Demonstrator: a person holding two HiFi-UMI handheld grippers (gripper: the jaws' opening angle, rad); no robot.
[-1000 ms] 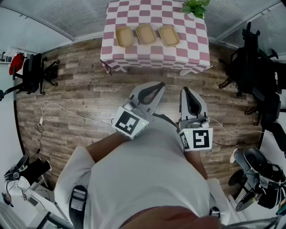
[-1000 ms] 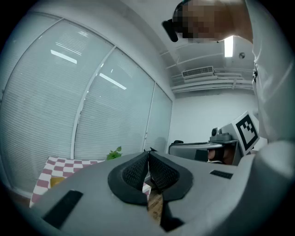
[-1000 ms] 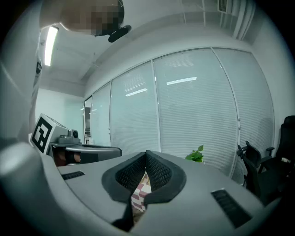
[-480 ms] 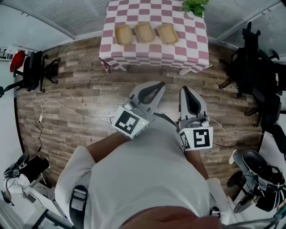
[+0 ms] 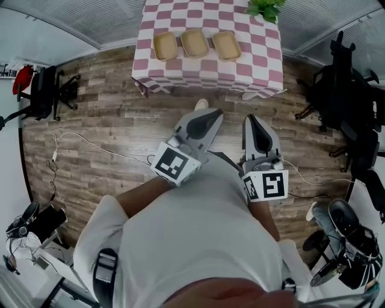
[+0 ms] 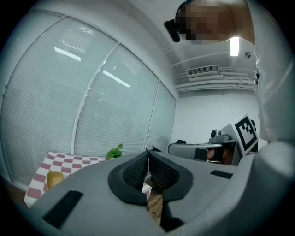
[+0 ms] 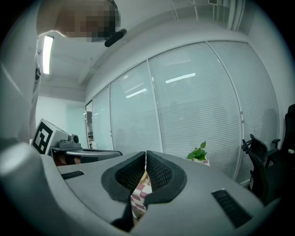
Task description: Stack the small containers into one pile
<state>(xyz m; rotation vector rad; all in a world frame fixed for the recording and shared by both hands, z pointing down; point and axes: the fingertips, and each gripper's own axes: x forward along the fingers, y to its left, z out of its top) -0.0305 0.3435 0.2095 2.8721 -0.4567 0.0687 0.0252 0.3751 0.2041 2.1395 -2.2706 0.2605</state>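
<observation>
Three small tan containers stand in a row on the checked table (image 5: 207, 75): the left container (image 5: 165, 45), the middle container (image 5: 195, 42) and the right container (image 5: 226, 46). One container (image 6: 54, 179) also shows at the left edge of the left gripper view. My left gripper (image 5: 212, 113) is held near my body, well short of the table, jaws shut with nothing between them. My right gripper (image 5: 249, 121) hangs beside it, also shut and empty. Both point toward the table.
A green plant (image 5: 263, 8) sits at the table's far right corner. Black office chairs (image 5: 346, 114) stand at the right, another chair (image 5: 42, 93) at the left. A white cable (image 5: 90, 144) lies on the wooden floor. A shoe (image 5: 201, 104) shows beyond the left gripper.
The view has drifted slightly toward the table, and a shoe has come into view ahead of the left gripper. Both grippers stay shut and held as before.
</observation>
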